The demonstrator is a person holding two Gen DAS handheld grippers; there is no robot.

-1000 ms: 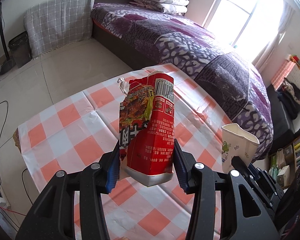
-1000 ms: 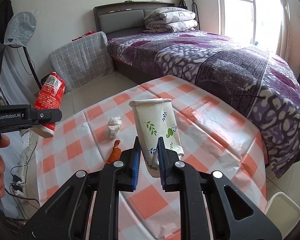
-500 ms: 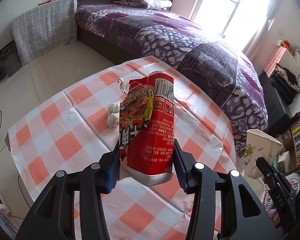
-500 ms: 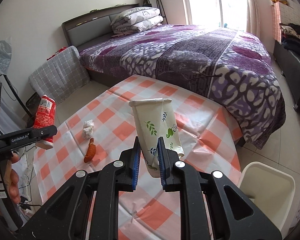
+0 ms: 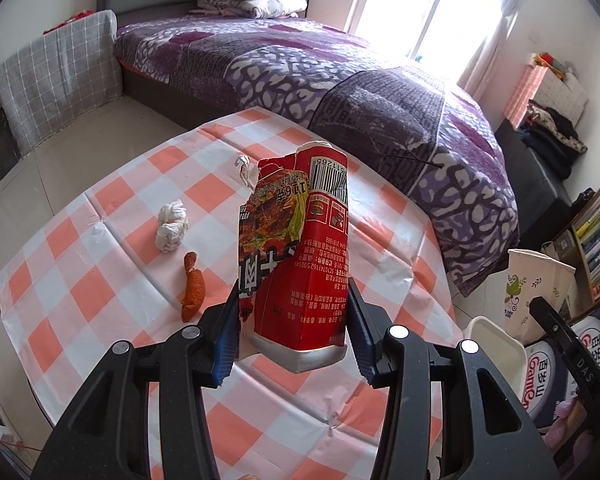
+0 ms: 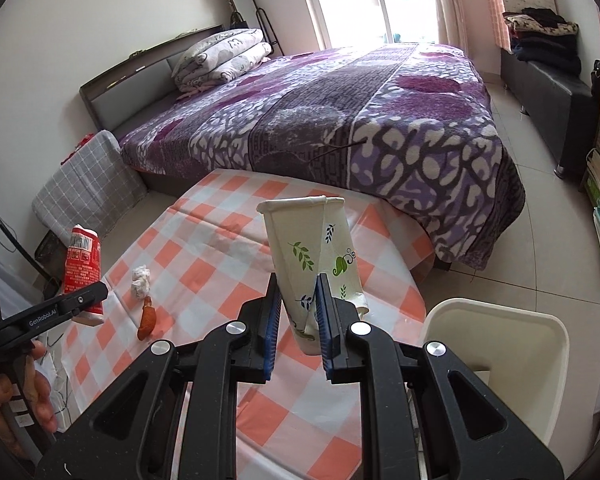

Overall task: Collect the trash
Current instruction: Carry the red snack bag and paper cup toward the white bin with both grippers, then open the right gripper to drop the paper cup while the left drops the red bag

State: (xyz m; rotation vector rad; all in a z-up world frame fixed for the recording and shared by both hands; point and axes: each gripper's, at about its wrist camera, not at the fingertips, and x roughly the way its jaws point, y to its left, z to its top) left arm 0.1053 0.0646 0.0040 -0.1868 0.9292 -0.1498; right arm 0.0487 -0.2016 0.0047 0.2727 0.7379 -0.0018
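Observation:
My left gripper (image 5: pixel 294 350) is shut on a torn red snack bag (image 5: pixel 300 264), held upright above the checked table (image 5: pixel 112 248). My right gripper (image 6: pixel 297 324) is shut on a squashed white paper cup (image 6: pixel 314 248) with leaf prints, held above the table's right end near a cream bin (image 6: pixel 496 356). The cup (image 5: pixel 536 292) and the bin (image 5: pixel 496 344) also show at the right of the left wrist view. The red bag (image 6: pixel 83 264) appears at the left of the right wrist view. On the cloth lie a crumpled white tissue (image 5: pixel 172 226) and an orange peel scrap (image 5: pixel 193 286).
A bed with a purple patterned cover (image 6: pixel 360 120) stands beyond the table. A grey checked cushion (image 5: pixel 60 72) leans by the bed. Bookshelves (image 5: pixel 596 236) and printed boxes (image 5: pixel 544 372) stand at the right. A person's hand (image 6: pixel 16 396) holds the left gripper's handle.
Both grippers have swung rightward over the table with their loads still held. The cream bin has come into view beside the right gripper, and the tissue and peel now show in the left view.

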